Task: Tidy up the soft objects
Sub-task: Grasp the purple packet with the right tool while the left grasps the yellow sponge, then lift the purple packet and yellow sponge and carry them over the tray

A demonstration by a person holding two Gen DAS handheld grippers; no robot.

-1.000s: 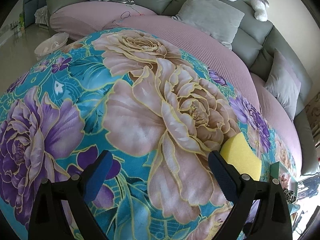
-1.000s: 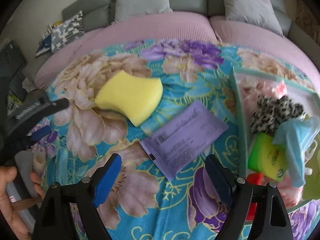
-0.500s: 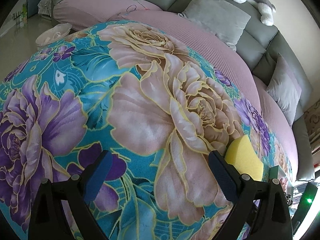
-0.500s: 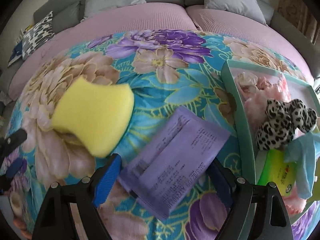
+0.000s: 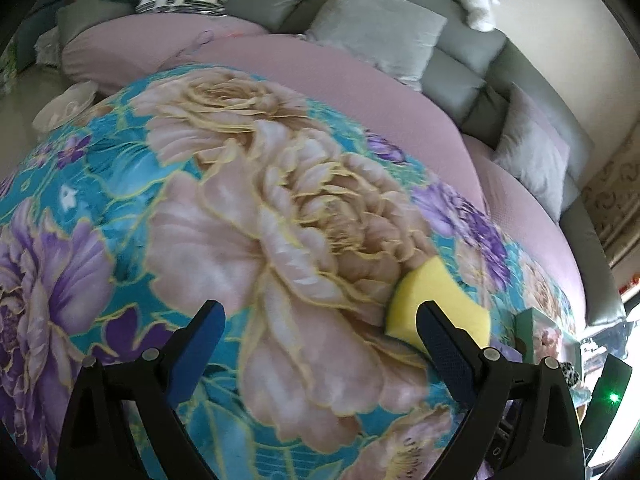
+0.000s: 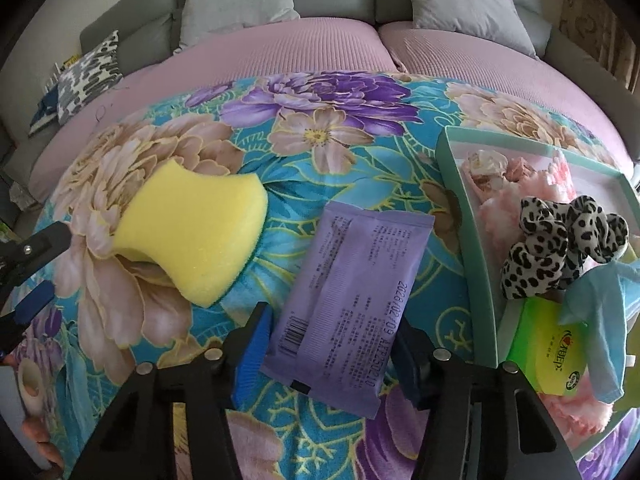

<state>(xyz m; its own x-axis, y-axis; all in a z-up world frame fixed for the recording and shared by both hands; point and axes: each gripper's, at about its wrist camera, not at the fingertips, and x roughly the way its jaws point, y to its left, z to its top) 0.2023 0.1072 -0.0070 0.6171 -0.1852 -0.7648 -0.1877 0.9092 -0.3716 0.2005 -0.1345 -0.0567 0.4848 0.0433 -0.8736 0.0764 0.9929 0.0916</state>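
jaws of the right gripper are closing around the purple packet; the left gripper gapes empty.

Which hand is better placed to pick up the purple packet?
Right. The right gripper already straddles the purple packet and its jaws are closing on it. The left gripper hangs open over bare blanket, beside the yellow sponge.
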